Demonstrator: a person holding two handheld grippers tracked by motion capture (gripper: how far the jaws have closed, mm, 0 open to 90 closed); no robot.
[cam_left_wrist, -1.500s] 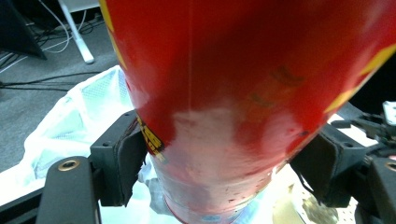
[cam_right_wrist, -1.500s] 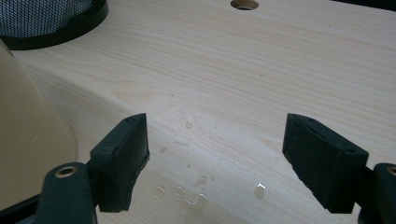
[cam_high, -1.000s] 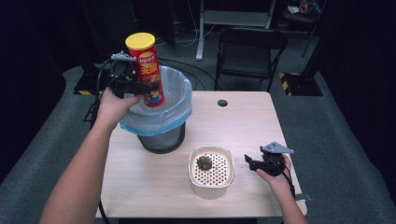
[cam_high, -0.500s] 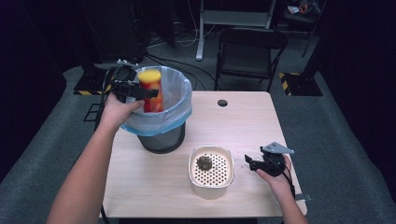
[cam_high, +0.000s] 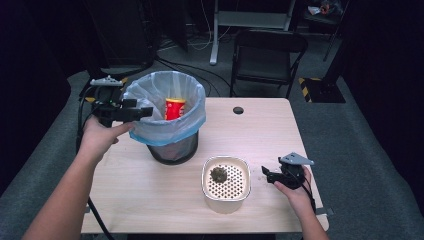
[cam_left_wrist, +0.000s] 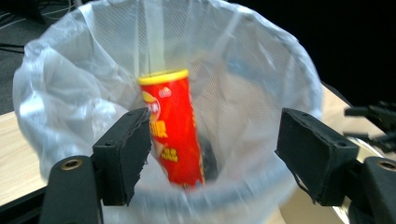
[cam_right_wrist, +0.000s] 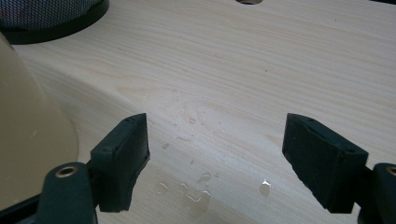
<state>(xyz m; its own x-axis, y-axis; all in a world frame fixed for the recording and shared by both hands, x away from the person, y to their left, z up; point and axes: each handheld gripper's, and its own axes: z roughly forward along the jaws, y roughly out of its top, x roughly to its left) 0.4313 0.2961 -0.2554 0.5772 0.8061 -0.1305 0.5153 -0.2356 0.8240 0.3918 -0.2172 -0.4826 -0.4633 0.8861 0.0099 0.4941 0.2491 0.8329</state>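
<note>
A red chip can (cam_high: 175, 108) with a yellow lid stands tilted inside the blue-lined mesh bin (cam_high: 150, 135) at the table's back left. My left gripper (cam_high: 143, 112) hovers at the bin's left rim. In the left gripper view the can (cam_left_wrist: 173, 130) sits down in the liner (cam_left_wrist: 56, 79) beyond my left gripper (cam_left_wrist: 215, 142). Its jaws have just been closing but stand apart with nothing between them. My right gripper (cam_high: 267, 175) rests open near the front right, over bare wood (cam_right_wrist: 215, 144).
A beige container (cam_high: 226, 197) with a perforated top bears a dark clump (cam_high: 218, 174), just left of the right gripper; its wall (cam_right_wrist: 28, 140) shows close by. Water drops (cam_right_wrist: 196, 191) lie on the table (cam_high: 260, 130). A cable hole (cam_high: 238, 110) and a chair (cam_high: 267, 50) lie behind.
The left gripper let go of the chip can, which dropped into the bin. That hand then drew back left and slightly down to the rim. The right hand stayed still.
</note>
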